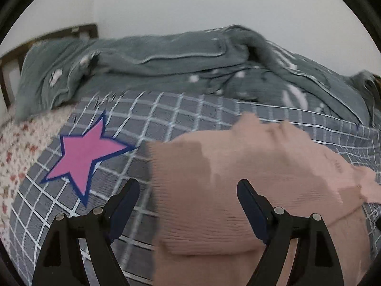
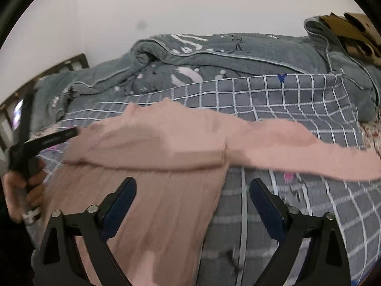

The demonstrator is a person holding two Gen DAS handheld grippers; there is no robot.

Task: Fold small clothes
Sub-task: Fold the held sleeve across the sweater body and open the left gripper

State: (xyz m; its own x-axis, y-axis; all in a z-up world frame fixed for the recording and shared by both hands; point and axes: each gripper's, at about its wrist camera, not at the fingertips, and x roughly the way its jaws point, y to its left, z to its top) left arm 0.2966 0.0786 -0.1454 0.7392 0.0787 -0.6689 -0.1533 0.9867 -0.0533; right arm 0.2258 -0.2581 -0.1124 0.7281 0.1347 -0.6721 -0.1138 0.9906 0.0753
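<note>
A pink ribbed knit top (image 1: 238, 190) lies on the grey checked bed cover (image 1: 133, 124). In the right wrist view the pink top (image 2: 154, 190) has one sleeve folded across its body and the other sleeve (image 2: 297, 152) stretched to the right. My left gripper (image 1: 188, 186) is open over the top's left edge, holding nothing. It also shows in the right wrist view (image 2: 47, 138), held by a hand at the top's left side. My right gripper (image 2: 193, 186) is open above the top's right edge, holding nothing.
A rumpled grey-green quilt (image 1: 190, 59) lies along the wall behind the top. A pink star (image 1: 83, 157) is printed on the checked cover at left. A floral sheet (image 1: 14, 157) shows at the far left. A dark bed frame (image 1: 7, 71) and a brown object (image 2: 352, 31) sit at the corners.
</note>
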